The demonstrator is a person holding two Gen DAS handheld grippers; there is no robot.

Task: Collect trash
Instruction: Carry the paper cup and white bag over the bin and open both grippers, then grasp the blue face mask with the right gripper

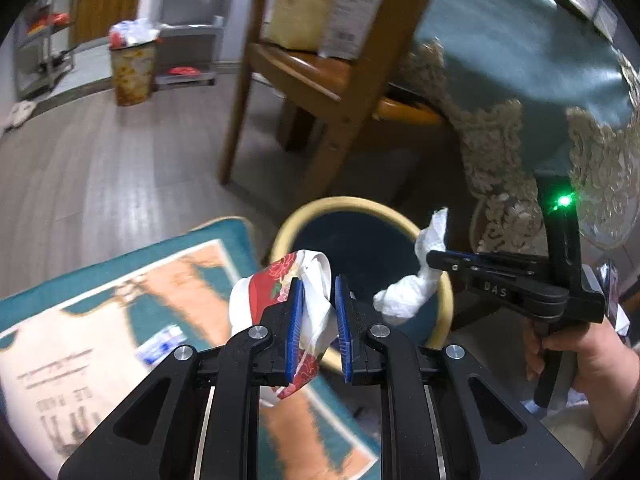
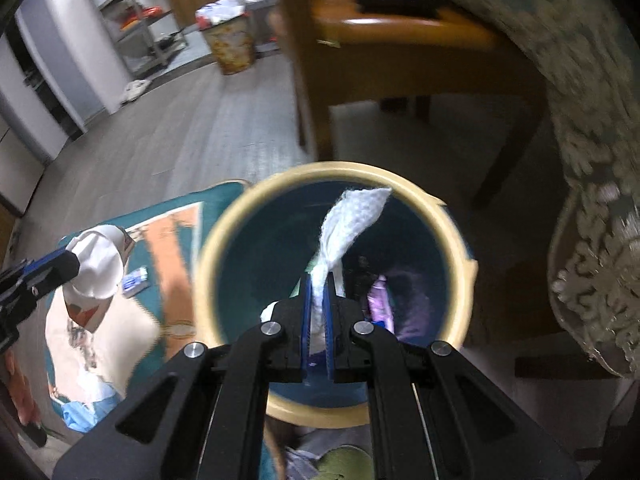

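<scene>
Trash first: your right gripper [image 2: 318, 312], clenching white crumpled tissue [image 2: 352, 216], hangs over the yellow-rimmed bin [image 2: 456, 240]; release there, then bring the left gripper [image 1: 318, 320], gripping the crushed red floral paper cup [image 1: 272, 284], past the rim.

The round top of the bin [image 2: 460, 248] was wide open under my right gripper [image 2: 319, 300]. A wooden chair [image 1: 320, 80] stood just behind it, and the hanging tablecloth [image 2: 592, 160] crowded its right side. The mat [image 1: 100, 320] side was clear.
</scene>
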